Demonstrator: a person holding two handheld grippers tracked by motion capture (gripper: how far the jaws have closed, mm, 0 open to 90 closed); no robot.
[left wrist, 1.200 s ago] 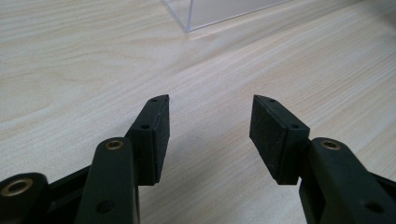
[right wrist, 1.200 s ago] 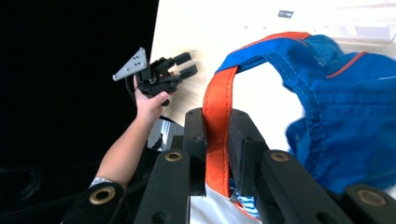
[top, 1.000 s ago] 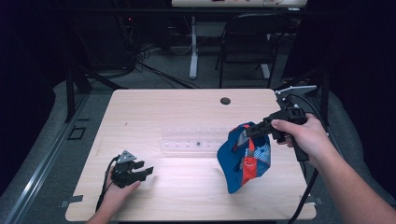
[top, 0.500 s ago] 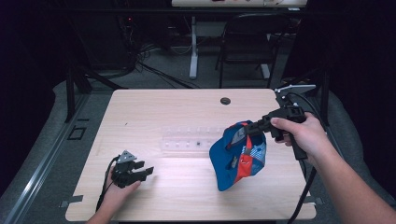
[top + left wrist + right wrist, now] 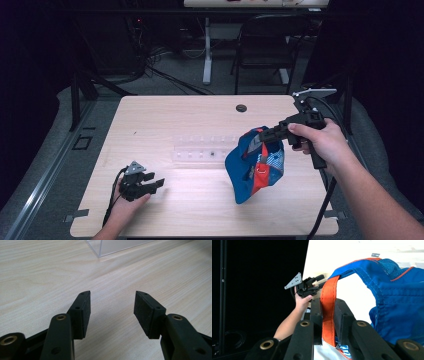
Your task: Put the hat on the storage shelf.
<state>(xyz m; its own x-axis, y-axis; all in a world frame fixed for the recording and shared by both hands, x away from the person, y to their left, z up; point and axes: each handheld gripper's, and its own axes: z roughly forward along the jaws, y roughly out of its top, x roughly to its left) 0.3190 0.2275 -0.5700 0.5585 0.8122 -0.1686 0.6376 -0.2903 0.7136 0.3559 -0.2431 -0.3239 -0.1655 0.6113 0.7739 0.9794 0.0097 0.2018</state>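
Right gripper point(image 5: 258, 136) is clamped on the orange strap point(image 5: 327, 310), the blue bag point(image 5: 254, 166) dangling long-axis down off the desk point(image 5: 200, 210) toward its right edge, while the left gripper point(image 5: 155, 183), jaws wide and empty, sits well apart near the front-left corner.
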